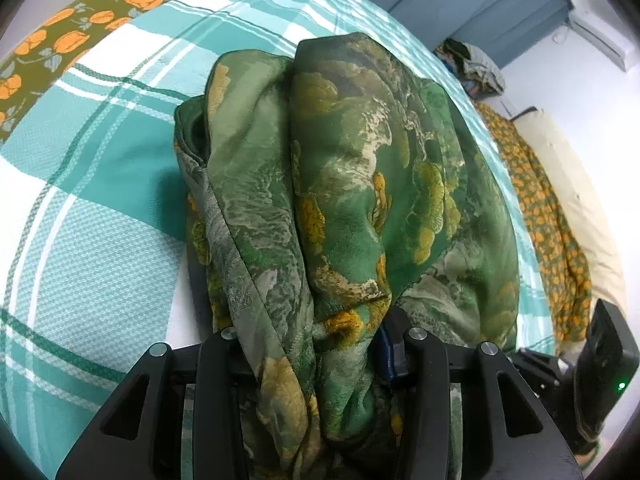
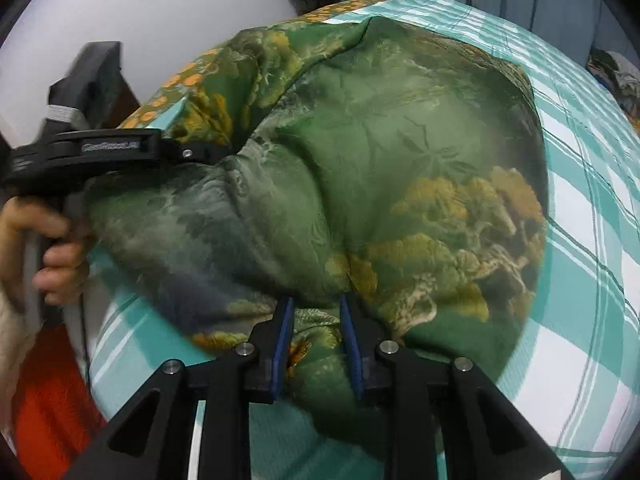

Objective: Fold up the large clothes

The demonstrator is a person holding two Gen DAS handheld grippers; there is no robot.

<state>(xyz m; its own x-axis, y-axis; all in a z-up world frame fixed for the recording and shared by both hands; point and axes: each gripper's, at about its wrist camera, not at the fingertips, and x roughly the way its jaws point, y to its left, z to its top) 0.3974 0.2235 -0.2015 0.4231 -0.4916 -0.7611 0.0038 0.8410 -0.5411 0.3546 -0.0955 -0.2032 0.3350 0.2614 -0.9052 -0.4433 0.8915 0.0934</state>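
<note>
While both grippers hold bunched edges of the green printed garment (image 2: 400,184), the cloth billows over the bed (image 1: 88,208) with its teal plaid sheet, spreading from the centre of the right wrist view toward 12 and 3 o'clock. The right gripper (image 2: 316,340) has its blue-padded jaws closed on a gathered fold at about 6 o'clock. The left gripper (image 1: 320,360) has a thick rope of the same fabric running between its jaws, which look clamped on it, though the cloth hides the pads on one side; in the right wrist view that gripper sits at 9 o'clock, pinching the garment's far edge, with the person's hand (image 2: 52,256) on its handle.

I judge the risks to come mostly from the fabric. It looks thin and slippery, so a bunched grip could shed layers and let one edge drop out of line. Because each jaw holds a wad, not a clean corner, laying it down may trap wrinkles or give a skewed fold. Pulling the two grippers apart unevenly could also drag the garment toward the orange-flowered cover (image 1: 60,40) at 10 o'clock.
</note>
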